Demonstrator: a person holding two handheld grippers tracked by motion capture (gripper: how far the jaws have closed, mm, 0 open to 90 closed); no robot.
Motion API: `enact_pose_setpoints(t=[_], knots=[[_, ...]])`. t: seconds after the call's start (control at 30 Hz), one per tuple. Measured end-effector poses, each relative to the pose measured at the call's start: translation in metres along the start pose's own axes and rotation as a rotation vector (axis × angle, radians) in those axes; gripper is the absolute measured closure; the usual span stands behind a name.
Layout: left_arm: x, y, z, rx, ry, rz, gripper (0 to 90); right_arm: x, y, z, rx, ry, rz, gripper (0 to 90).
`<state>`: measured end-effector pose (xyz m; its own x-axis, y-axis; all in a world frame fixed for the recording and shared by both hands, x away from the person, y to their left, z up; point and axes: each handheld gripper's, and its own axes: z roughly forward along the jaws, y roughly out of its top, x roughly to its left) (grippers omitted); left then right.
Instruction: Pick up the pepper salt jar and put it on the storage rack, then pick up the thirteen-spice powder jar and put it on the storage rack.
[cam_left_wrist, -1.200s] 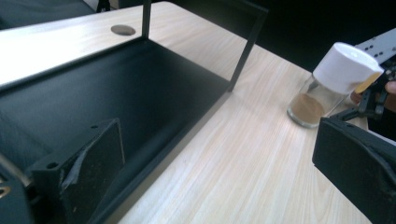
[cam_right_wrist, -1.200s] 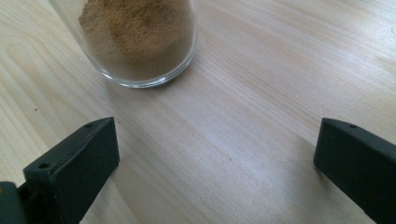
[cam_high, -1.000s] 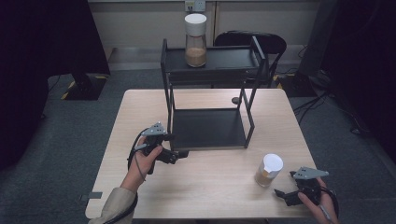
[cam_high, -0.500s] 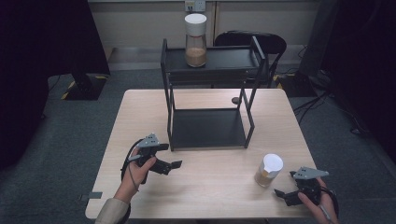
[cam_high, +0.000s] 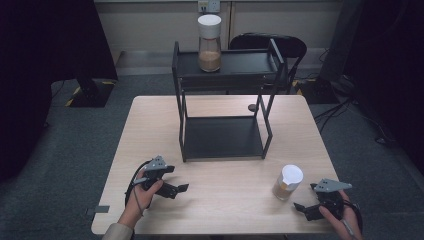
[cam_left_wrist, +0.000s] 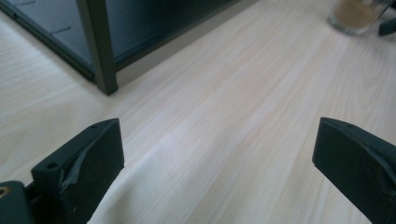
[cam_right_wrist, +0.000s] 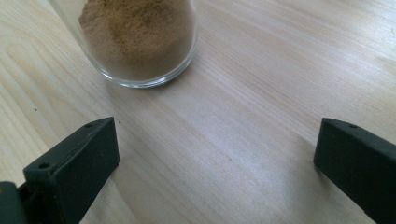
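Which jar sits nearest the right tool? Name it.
The white-lidded jar on the table, just ahead of the right tool; the other jar stands atop the black shelf.

The small dark disc (cam_high: 251, 107) behind the rack (cam_high: 225, 90) is too small to identify

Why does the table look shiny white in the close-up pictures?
Light glare: in the left gripper view a pale sheen streaks the table between the open tool's jaws; in the right gripper view a softer sheen sits beside the jar; the high view looks even and dim.
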<state>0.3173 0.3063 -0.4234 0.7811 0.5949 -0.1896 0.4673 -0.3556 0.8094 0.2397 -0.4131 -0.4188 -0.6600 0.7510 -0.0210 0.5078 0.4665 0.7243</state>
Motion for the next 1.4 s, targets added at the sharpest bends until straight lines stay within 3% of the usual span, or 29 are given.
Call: enact_pose_setpoints(t=[0.53,0.6,0.77,1.4], knots=[[-0.014,-0.001,0.003,0.123,0.108,0.065,1.6,0.0,0.0,0.0,0.0,0.0,0.0,0.0],[-0.019,0.0,0.004,0.138,0.131,0.097,1.6,0.0,0.0,0.0,0.0,0.0,0.0,0.0],[-0.024,0.0,0.006,0.151,0.145,0.131,0.2,0.0,0.0,0.0,0.0,-0.001,0.0,0.0],[-0.024,0.0,0.006,0.15,0.147,0.127,0.0,0.0,0.0,0.0,0.002,-0.001,0.0,0.0]])
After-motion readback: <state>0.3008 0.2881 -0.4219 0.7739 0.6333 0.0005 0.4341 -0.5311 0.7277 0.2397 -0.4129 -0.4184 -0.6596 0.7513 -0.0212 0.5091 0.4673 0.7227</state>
